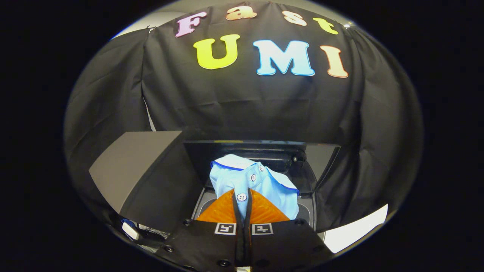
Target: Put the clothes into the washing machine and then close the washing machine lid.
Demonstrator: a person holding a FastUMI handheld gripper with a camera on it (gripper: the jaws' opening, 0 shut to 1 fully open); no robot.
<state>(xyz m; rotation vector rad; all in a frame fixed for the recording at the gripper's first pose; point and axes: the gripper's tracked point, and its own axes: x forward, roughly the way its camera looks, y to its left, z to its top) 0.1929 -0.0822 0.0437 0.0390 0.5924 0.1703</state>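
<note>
A light blue shirt [252, 181] with white buttons and a dark blue collar trim hangs pinched between my two fingers. My gripper [242, 197] is shut on it, holding the button placket. The cloth hangs above the open top of the washing machine [312, 209], whose grey rim shows below and to either side of the fingers. The raised dark lid [264, 149] stands upright just beyond the shirt, with a hinge part behind the collar. The drum under the shirt is hidden by the cloth and my fingers.
A grey panel [132, 166] slopes away to the left of the machine, half draped in black cloth. The black booth cloth closes the scene behind and to both sides. A small white object [130, 231] lies low on the left, and a pale floor strip [355, 230] on the right.
</note>
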